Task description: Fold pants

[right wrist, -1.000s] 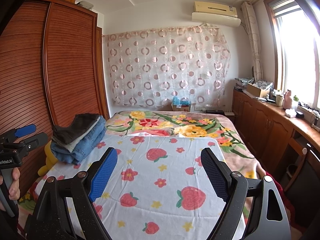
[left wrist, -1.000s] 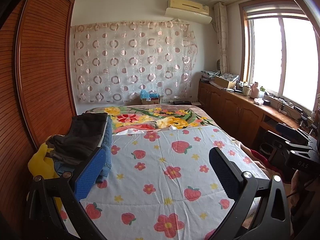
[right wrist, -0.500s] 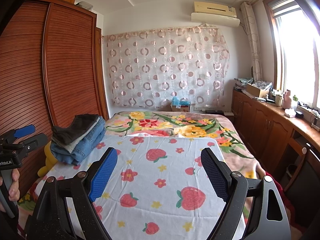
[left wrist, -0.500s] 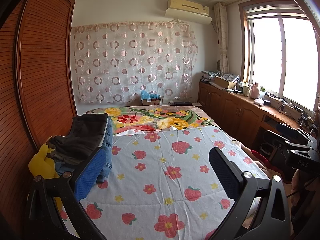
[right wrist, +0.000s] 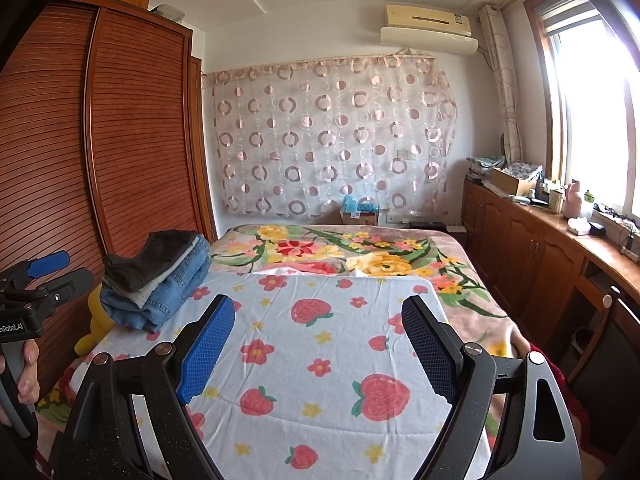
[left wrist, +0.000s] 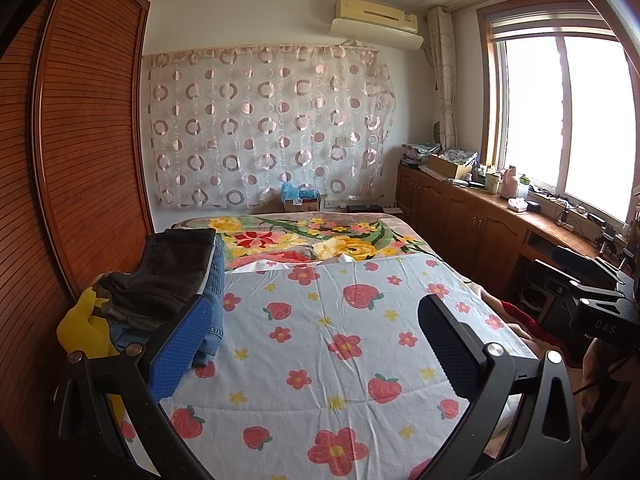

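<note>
A stack of folded pants (left wrist: 168, 280) (right wrist: 156, 280), dark ones on top of blue jeans, lies at the left edge of the bed. My left gripper (left wrist: 316, 328) hovers open over the strawberry-print sheet (left wrist: 328, 340), its left pad just in front of the stack, nothing between the fingers. My right gripper (right wrist: 318, 336) is also open and empty above the sheet (right wrist: 320, 344), to the right of the stack. Each gripper's body shows at the edge of the other's view, the left one in a hand (right wrist: 24, 364).
A yellow plush toy (left wrist: 84, 328) sits between the stack and the brown slatted wardrobe (left wrist: 80, 160) on the left. A floral blanket (left wrist: 312, 240) covers the far half of the bed. Wooden cabinets (left wrist: 472, 216) with clutter run under the window on the right.
</note>
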### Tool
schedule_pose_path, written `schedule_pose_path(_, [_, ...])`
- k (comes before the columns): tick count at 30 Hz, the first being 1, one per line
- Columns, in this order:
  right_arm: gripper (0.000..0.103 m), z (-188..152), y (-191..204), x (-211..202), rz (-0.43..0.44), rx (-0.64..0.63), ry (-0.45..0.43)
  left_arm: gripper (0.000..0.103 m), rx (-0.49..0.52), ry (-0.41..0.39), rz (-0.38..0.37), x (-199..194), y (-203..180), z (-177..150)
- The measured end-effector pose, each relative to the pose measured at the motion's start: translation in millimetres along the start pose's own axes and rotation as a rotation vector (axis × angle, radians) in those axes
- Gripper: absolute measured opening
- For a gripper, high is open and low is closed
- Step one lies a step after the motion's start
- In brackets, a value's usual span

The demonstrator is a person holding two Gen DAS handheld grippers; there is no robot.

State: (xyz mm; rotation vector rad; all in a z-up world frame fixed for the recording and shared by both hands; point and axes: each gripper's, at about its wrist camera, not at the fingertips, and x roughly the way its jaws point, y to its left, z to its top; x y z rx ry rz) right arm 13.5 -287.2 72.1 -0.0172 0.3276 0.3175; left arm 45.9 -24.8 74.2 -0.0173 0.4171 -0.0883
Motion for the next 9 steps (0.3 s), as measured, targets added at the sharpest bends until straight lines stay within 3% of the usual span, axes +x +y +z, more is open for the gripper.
schedule_pose_path(9, [0.087, -1.1, 0.5, -0.9, 0.0, 0.0, -0.001, 0.103, -0.001, 0.0, 0.0, 0.5, 0.4, -0.2])
